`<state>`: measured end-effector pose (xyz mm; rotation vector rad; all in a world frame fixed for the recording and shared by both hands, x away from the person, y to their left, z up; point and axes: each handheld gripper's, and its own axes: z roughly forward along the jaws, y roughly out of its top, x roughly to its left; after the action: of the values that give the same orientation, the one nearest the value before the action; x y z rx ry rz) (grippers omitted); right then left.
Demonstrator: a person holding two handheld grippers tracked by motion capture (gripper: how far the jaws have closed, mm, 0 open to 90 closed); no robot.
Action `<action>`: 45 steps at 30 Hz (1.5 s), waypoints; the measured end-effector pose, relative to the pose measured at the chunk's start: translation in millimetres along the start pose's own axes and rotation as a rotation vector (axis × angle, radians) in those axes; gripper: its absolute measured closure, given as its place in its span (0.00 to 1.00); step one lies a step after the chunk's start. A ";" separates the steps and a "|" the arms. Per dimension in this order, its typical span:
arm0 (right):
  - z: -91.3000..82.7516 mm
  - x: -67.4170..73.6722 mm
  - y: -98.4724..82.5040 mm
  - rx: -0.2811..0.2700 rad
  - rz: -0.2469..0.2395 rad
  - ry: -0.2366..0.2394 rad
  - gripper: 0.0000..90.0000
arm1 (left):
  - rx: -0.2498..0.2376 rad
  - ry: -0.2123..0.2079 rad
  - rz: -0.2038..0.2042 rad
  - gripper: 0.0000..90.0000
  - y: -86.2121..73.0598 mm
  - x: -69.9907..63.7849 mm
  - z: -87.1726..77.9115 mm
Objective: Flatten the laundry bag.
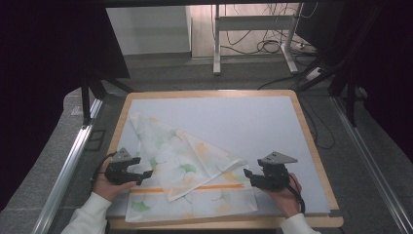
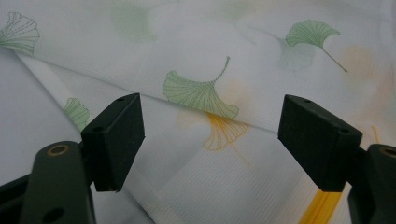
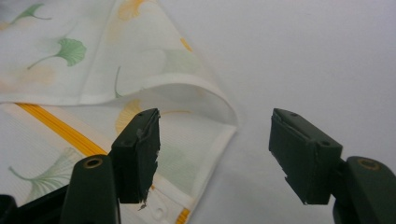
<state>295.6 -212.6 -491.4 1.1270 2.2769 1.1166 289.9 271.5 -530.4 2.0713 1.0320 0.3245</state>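
Between the left gripper's [image 1: 144,175] fingers [image 2: 114,140], spread wide, nothing pinched: leaf-print cloth [image 1: 187,168] lies beneath them. Right gripper [image 1: 247,174] likewise spread, fingers [image 3: 137,154] clear of the folded cloth corner just beside. Cloth sits on the near half of the pale table mat [image 1: 253,122], one flap folded over, orange stripe [image 1: 195,187] running between both grippers. Wooden table rim [image 1: 311,141] around.
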 end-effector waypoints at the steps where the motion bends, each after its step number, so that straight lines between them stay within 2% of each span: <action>1: -0.5 3.3 3.5 -0.006 -0.006 0.016 0.38 | 0.003 -0.002 -0.002 0.25 0.5 0.3 0.5; 7: -4.4 10.5 14.6 -0.019 -0.007 0.042 0.39 | -0.008 -0.010 -0.005 0.25 1.9 -0.6 -1.3; 10: -6.0 18.7 23.6 -0.022 -0.031 0.054 0.40 | -0.001 -0.010 0.002 0.25 1.8 -0.8 -0.4; 17: 1.6 39.1 44.3 -0.019 -0.055 0.111 0.41 | 0.005 -0.018 0.004 0.25 2.1 -0.3 0.4; 25: 11.2 53.8 59.0 -0.011 -0.077 0.138 0.42 | 0.012 -0.021 0.009 0.25 2.3 -0.9 1.0; 28: 15.0 55.5 61.9 -0.011 -0.071 0.133 0.42 | 0.014 -0.021 0.007 0.25 2.4 -0.8 1.2; 34: 26.8 62.4 66.2 -0.007 -0.071 0.157 0.42 | 0.019 -0.019 0.012 0.25 2.4 -0.9 2.0; 45: 36.5 81.8 68.1 0.004 -0.106 0.210 0.43 | 0.023 -0.020 0.014 0.25 2.0 -1.9 2.8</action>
<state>301.7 -105.0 -458.9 0.9159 2.4656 1.2397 291.4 267.9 -530.5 2.0995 1.0137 0.2998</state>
